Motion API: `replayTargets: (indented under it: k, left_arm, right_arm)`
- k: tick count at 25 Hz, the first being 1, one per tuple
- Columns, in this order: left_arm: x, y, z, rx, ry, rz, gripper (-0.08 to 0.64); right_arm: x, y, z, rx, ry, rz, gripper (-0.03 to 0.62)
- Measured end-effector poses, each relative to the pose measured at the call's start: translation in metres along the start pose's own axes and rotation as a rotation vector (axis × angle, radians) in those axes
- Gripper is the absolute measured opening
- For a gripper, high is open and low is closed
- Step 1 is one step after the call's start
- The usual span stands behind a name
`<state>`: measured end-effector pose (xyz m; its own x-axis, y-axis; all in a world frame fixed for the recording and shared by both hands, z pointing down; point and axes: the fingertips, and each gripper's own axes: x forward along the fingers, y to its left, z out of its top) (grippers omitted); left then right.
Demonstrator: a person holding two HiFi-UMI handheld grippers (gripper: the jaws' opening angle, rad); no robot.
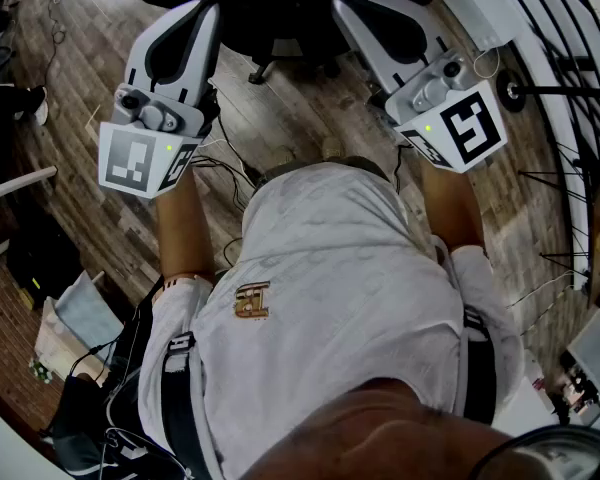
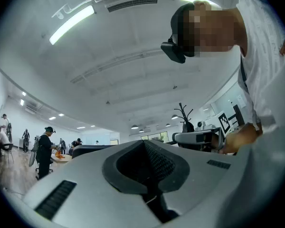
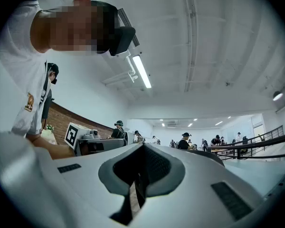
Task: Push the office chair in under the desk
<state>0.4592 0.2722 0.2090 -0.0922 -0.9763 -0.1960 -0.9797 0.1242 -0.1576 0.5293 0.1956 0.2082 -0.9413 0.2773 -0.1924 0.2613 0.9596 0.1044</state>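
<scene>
The person stands on the wooden floor (image 1: pixel 90 98) with one gripper in each hand, both held out in front of the white shirt (image 1: pixel 330 288) and angled slightly above level. The left gripper (image 1: pixel 206 13) has its jaws fully closed: in the left gripper view the two pads meet along one seam with nothing between them. The right gripper (image 1: pixel 348 3) is in the same condition, and the right gripper view shows its pads together and empty. The office chair (image 1: pixel 275 13) is at the top edge of the head view, directly ahead of the person and between the two gripper tips. Its black upper part lies close to both tips, but contact cannot be confirmed from any view. Part of the chair base (image 1: pixel 263 68) shows below it on the floor. The desk cannot be identified in the head view. Loose cables (image 1: pixel 215 163) run across the floor between the left gripper and the person's body. A black railing (image 1: pixel 565 38) curves along the right side. Each gripper view shows the other gripper beside it, with people standing far back in the room.
</scene>
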Motion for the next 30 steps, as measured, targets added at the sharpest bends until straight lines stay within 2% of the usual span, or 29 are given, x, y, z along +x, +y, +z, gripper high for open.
replayTargets:
  k: [10,15,18,21,26,30]
  left_arm:
    - [0.0,0.001,0.001,0.007,0.002,0.002,0.018]
    - [-0.001,0.004,-0.001,0.006,0.0,0.008,0.018]
    - [-0.006,0.014,-0.006,0.015,0.004,0.028,0.02]
    - [-0.014,0.025,-0.021,0.068,0.065,0.048,0.109]
    - [-0.025,0.073,-0.059,0.218,0.259,0.046,0.184]
    - [-0.029,0.102,-0.088,0.326,0.387,0.025,0.231]
  right_arm:
    - [-0.003,-0.001,-0.001,-0.001,0.001,-0.004,0.032]
    - [-0.006,-0.001,-0.002,0.024,-0.002,0.028,0.034]
    - [-0.009,-0.006,-0.008,-0.008,0.022,0.0,0.035]
    - [-0.02,-0.012,-0.019,-0.04,0.058,-0.026,0.037]
    - [-0.02,-0.037,-0.037,-0.085,0.15,-0.082,0.039]
    - [-0.027,-0.054,-0.049,-0.084,0.195,-0.108,0.078]
